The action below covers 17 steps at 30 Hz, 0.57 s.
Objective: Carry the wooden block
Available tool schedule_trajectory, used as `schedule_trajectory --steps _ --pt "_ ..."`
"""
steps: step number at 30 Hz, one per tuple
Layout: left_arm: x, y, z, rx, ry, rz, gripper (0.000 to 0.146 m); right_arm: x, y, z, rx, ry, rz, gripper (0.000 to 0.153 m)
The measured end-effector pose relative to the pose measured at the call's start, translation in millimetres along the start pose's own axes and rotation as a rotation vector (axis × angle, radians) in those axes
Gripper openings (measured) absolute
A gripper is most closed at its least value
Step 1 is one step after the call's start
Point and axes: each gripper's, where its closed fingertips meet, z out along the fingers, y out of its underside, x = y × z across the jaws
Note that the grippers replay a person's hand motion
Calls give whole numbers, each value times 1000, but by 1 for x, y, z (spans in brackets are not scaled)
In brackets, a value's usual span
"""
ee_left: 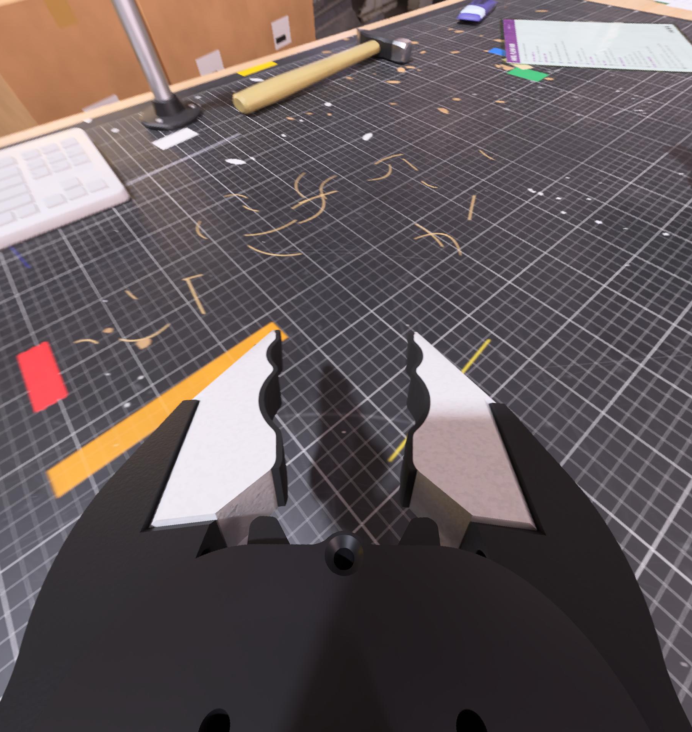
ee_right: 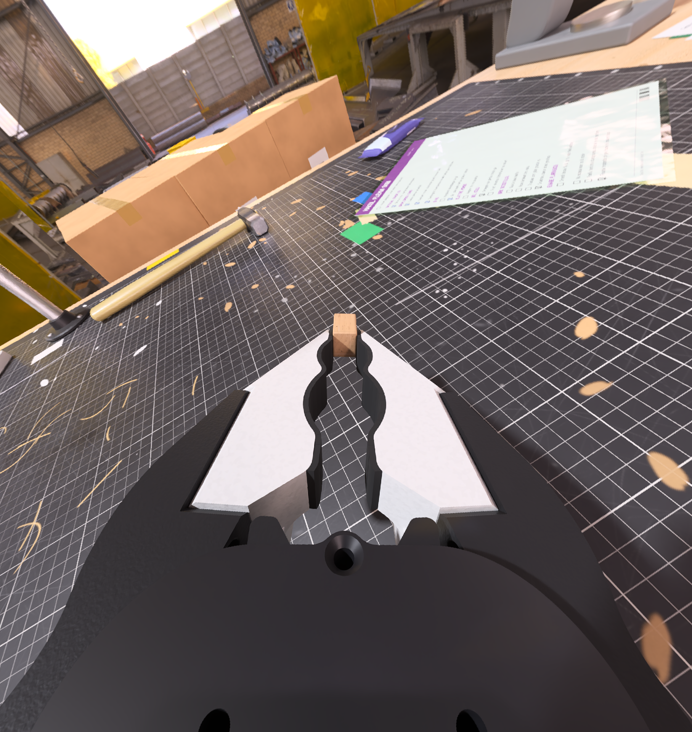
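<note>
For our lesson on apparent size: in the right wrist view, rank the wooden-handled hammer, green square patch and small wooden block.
1. Wooden-handled hammer
2. Green square patch and small wooden block: alike; the block is nearer, so unranked.

Left gripper and right gripper: identical build. Matte black rounded housing, one recessed black centre screw, two round holes at the base. White wedge-shaped fingers carry scalloped black inner pads.
</note>
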Motion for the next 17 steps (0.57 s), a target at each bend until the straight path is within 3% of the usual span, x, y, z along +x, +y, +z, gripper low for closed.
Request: schedule_trajectory --steps 7,12,17 --pt "-61 5 -11 -24 -149 166 17 2 2 4 -23 7 -3 10" --pt "-111 12 -25 -37 -193 168 6 6 2 15 -67 4 -52 10" --pt "-166 25 -48 -38 -138 -40 2 0 -4 47 -101 -54 -123 10"
